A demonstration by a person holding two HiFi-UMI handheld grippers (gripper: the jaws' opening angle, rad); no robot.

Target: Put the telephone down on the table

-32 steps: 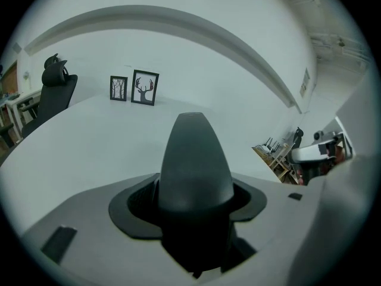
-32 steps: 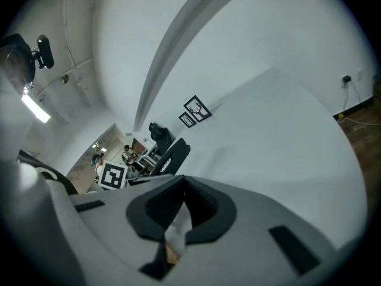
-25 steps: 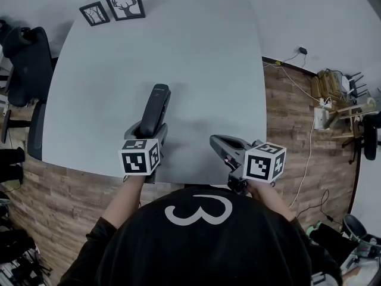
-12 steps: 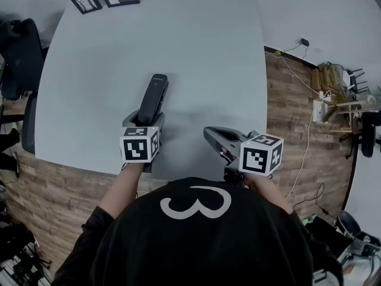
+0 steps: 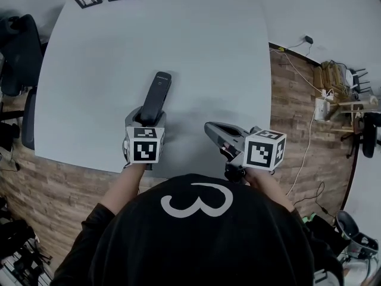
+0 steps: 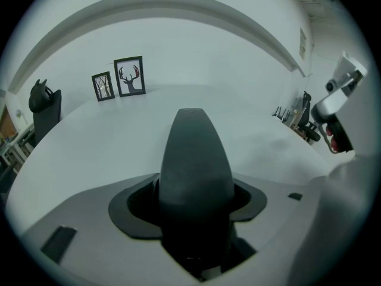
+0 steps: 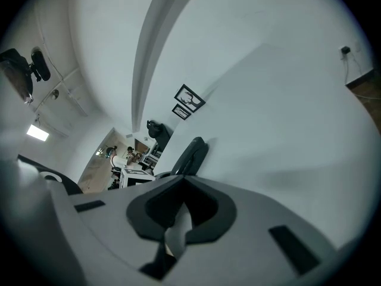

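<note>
Gripping dark grey plastic telephone handset (image 5: 158,91) endwise in left hand-held gripper (image 5: 147,120), over pale grey counter (image 5: 202,46), apparently for set-down; keeping right hand-held gripper (image 5: 209,127) closed, empty, aside.

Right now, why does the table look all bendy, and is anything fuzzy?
Left gripper view: the wide lens bends the table edge into an arc and darkens the corners, and the telephone, being so close, looks soft. Right gripper view: the same bend, tilted, with everything close to the lens fuzzy. Head view: sharp and evenly lit, with only faint shadows.
</note>
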